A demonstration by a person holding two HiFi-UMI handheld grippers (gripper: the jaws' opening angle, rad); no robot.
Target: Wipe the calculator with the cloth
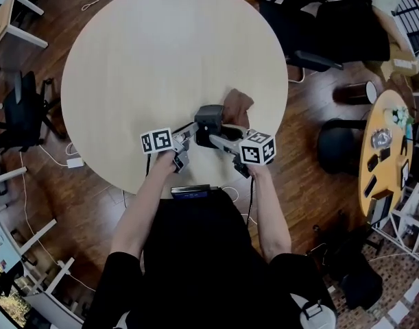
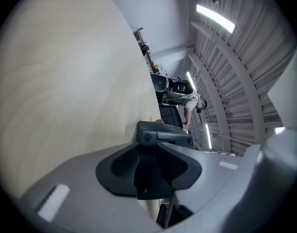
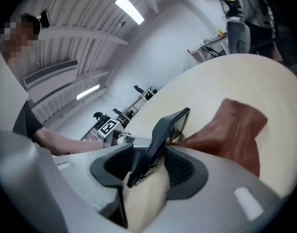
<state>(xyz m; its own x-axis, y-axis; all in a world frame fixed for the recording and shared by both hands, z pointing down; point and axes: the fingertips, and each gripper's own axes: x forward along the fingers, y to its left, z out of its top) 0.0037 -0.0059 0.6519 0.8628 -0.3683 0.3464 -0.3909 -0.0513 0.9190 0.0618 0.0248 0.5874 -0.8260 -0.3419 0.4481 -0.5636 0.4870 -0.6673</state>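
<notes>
Obs.: both grippers meet over the near part of the round table (image 1: 127, 60), close to its edge on our side. The calculator (image 1: 209, 123) is between them, dark and tilted up on edge rather than lying flat. We cannot tell whether its lower edge touches the table. The left gripper (image 1: 193, 131) comes in from the left, rolled onto its side, so in its own view the table runs up the left of the picture. There we see its two dark pads (image 2: 120, 166) set against opposite faces of the calculator, with no gap showing on either side. We record it as gripping the calculator. The right gripper (image 1: 214, 137) comes in from the right. In its view the calculator stands slantwise between the jaws, its lower end by the left pad and its back against the tip of the right pad. We read this too as a grip on the calculator, with the jaws only partly apart. The cloth (image 1: 238, 105), reddish brown and bunched, lies on the table just beyond the calculator and to the right. Its near fold reaches up against the right gripper's right pad, and neither gripper holds it.
</notes>
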